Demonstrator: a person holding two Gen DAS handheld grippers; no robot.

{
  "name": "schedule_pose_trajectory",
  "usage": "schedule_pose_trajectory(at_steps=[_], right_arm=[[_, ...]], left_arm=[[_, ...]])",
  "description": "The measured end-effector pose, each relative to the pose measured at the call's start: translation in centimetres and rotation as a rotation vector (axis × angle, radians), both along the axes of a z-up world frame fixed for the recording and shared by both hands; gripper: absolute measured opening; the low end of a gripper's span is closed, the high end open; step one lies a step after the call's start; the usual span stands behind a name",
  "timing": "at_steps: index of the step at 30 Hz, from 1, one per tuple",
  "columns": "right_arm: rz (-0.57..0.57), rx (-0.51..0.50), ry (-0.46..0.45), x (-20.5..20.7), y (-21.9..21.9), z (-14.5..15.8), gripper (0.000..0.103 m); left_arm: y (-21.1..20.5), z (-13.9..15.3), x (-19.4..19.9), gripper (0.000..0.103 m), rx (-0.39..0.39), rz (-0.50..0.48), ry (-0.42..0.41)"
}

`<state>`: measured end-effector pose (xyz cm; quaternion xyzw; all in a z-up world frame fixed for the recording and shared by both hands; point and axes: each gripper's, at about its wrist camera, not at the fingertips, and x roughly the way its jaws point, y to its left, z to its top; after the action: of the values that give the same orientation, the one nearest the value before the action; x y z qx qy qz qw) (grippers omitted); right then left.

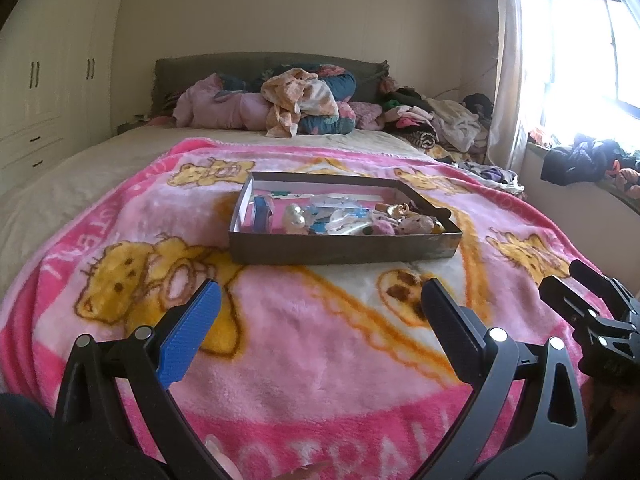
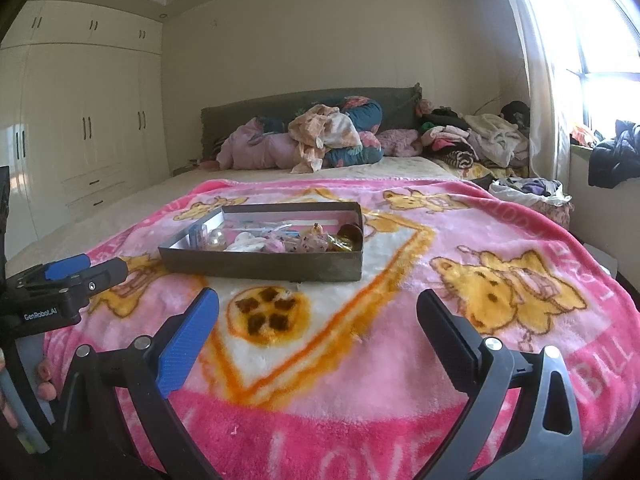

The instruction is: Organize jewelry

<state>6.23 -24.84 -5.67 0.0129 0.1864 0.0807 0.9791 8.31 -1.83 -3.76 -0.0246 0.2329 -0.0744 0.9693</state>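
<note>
Both grippers hover low over the near end of the bed with their jaws spread wide and nothing between them. Left gripper [image 1: 320, 300] sits over the pink fleece blanket [image 1: 312, 344], its blue-padded finger [image 1: 192, 332] on one side and its black finger [image 1: 448, 320] on the other. Right gripper [image 2: 318, 312] is held just beside it, likewise released, above a round yellow paw-print motif [image 2: 268, 312] in the blanket's white panel. Each gripper shows at the edge of the other's view.

Ahead of both lies a shallow dark cardboard box [image 1: 344, 246], resting flat on the blanket, apart from either gripper. Its contents are a loose jumble: a blue band-like piece [image 1: 262, 210] at the left end, pearl-like beads [image 1: 294, 216] near the middle, pale pink fuzzy pieces [image 1: 400, 226] and gold-coloured items [image 1: 394, 209] toward the right end. Finer pieces are too small to tell apart.

Beyond the box, crumpled clothes [image 1: 296, 100] are heaped against a grey headboard [image 1: 200, 72]. More clothing is piled at the right by a curtain [image 1: 508, 80] and a bright window [image 1: 588, 52]. Cream wardrobes [image 2: 80, 120] line the left wall.
</note>
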Motion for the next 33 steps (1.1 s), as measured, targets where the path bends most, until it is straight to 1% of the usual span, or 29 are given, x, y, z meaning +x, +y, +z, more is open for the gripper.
schedule_pose_trajectory(at_steps=[9, 15, 33], right_arm=[[0.003, 0.010, 0.000, 0.23, 0.18, -0.15, 0.097], [0.000, 0.007, 0.009, 0.35, 0.44, -0.45, 0.097], [-0.002, 0.007, -0.002, 0.23, 0.42, -0.51, 0.097]], left_arm=[[0.05, -0.15, 0.18, 0.091, 0.013, 0.023, 0.004], [0.09, -0.24, 0.21, 0.091, 0.014, 0.020, 0.010], [-0.01, -0.32, 0.17, 0.091, 0.017, 0.019, 0.008]])
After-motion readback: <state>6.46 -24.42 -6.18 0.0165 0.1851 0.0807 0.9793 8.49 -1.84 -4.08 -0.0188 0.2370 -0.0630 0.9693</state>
